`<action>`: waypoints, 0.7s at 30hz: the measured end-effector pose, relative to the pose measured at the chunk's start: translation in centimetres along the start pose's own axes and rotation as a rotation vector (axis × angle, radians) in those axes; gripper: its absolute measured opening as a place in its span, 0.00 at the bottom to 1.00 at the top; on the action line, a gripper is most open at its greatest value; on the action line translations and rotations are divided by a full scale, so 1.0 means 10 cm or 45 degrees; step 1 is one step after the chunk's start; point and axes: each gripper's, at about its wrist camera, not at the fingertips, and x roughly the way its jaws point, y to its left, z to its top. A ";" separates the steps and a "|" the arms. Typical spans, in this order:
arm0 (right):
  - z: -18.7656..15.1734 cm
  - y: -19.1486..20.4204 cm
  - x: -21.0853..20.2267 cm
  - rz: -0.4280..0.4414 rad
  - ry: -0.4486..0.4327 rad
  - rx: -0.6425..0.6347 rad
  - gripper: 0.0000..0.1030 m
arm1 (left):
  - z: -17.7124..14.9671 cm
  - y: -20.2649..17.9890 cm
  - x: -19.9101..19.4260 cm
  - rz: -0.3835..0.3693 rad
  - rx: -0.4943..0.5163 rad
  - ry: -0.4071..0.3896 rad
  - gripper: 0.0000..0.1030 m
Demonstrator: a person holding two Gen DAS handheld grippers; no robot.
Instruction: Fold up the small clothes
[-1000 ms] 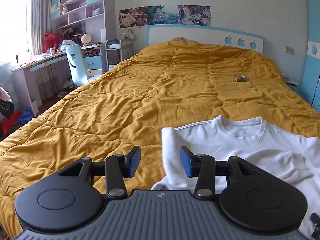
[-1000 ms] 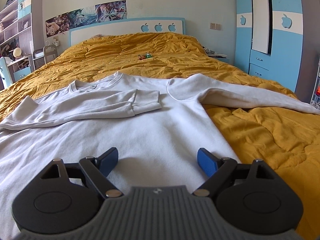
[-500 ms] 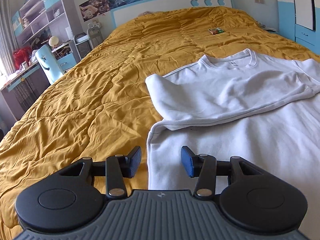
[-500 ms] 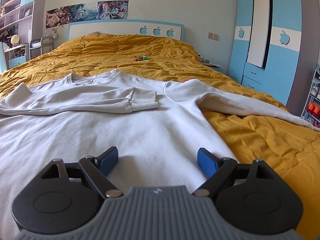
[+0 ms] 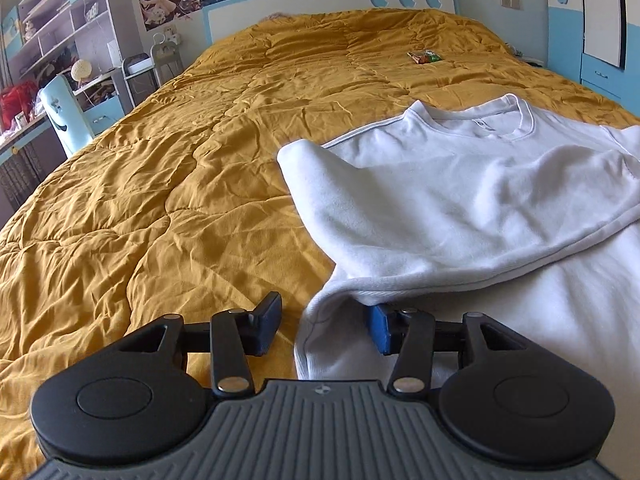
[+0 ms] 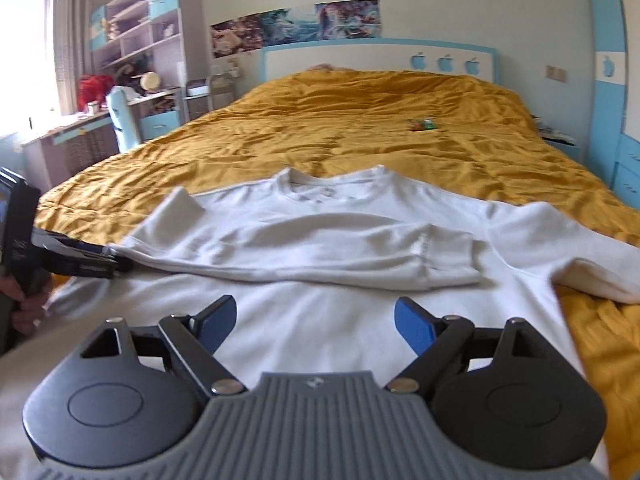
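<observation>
A white long-sleeved sweatshirt (image 5: pixel 460 208) lies flat on the mustard quilt (image 5: pixel 180 168), one sleeve (image 6: pixel 320 252) folded across its chest, the other sleeve (image 6: pixel 588 268) trailing right. My left gripper (image 5: pixel 322 328) sits low at the garment's left side. Its jaws are opening, the side hem lies between them, and the pads do not press on it. The right pad (image 5: pixel 378 330) is tucked under the folded sleeve's edge. My right gripper (image 6: pixel 316 322) hovers open over the lower body with nothing between its fingers. In the right wrist view the left gripper (image 6: pixel 116 262) shows at the far left, held by a hand (image 6: pixel 24 304).
A small snack packet (image 5: pixel 424 57) lies farther up the bed near the white and blue headboard (image 6: pixel 380 56). A desk, a pale blue chair (image 5: pixel 60 112) and shelves stand left of the bed. A blue wardrobe (image 5: pixel 600 20) stands on the right.
The left gripper has come down close to the sweatshirt's left edge, which now lies between its slightly wider jaws. The right gripper has risen a little and swung its view left.
</observation>
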 end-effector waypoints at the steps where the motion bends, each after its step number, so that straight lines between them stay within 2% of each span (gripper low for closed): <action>1: 0.14 0.06 0.11 0.052 0.015 0.007 0.80 | -0.01 0.02 0.01 -0.011 -0.014 -0.004 0.52; 2: 0.31 0.15 0.26 0.105 0.034 0.017 0.80 | -0.02 0.03 0.01 -0.026 -0.022 -0.008 0.48; 4: 0.62 0.32 0.56 0.210 0.055 0.022 0.80 | -0.04 0.01 0.00 -0.063 -0.011 -0.018 0.35; 6: 0.92 0.50 0.90 0.331 0.077 0.025 0.80 | -0.04 -0.04 -0.02 -0.074 0.036 -0.034 0.31; 8: 1.30 0.75 1.38 0.468 0.151 -0.002 0.80 | -0.05 -0.09 0.00 -0.088 0.081 -0.048 0.27; 9: 1.43 0.83 1.58 0.505 0.184 0.005 0.80 | -0.05 -0.11 0.02 -0.098 0.089 -0.044 0.21; 10: 1.59 0.94 1.85 0.560 0.253 0.027 0.79 | -0.06 -0.11 0.03 -0.111 0.089 -0.043 0.16; 11: 1.73 1.06 2.14 0.604 0.324 0.054 0.75 | -0.07 -0.10 0.03 -0.111 0.084 -0.048 0.14; 13: 1.88 1.27 2.58 0.610 0.427 0.069 0.69 | -0.08 -0.07 0.00 -0.103 0.062 -0.061 0.10; 14: 1.92 1.40 2.80 0.565 0.481 0.029 0.61 | -0.08 -0.05 -0.01 -0.093 0.047 -0.071 0.09; 15: 1.93 1.52 2.97 0.509 0.521 -0.012 0.49 | -0.09 -0.03 -0.03 -0.082 0.032 -0.076 0.09; 16: 1.92 1.60 3.09 0.472 0.550 -0.043 0.44 | -0.09 -0.01 -0.04 -0.076 0.015 -0.077 0.09; 20: 1.90 1.81 3.48 0.393 0.578 -0.012 0.43 | -0.07 0.06 -0.07 -0.079 -0.046 -0.067 0.08; 21: 1.89 1.85 3.55 0.369 0.585 -0.004 0.49 | -0.07 0.08 -0.07 -0.084 -0.063 -0.059 0.08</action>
